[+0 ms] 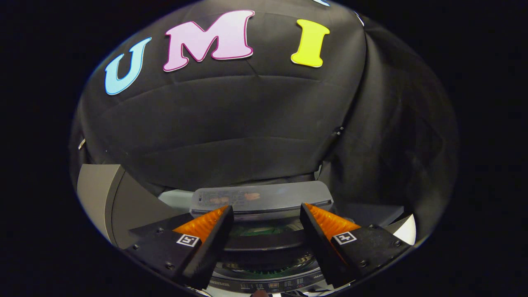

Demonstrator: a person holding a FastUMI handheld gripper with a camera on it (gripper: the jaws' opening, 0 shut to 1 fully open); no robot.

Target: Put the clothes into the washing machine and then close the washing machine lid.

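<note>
Washer [264, 270] sits just below and ahead of our gripper [266, 212], its grey lid [262, 198] raised at the far side of the open tub. Our fingers [206, 225] are spread apart, grasping nothing, with the tub between them.

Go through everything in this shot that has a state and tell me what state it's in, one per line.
hand-held gripper: open, fingers spread apart with nothing between them.
washing machine: top open, its dark drum opening shows between and below the fingers.
washing machine lid: raised, folded up just beyond the fingertips.
clothes: cannot tell whether any are in the drum.
</note>
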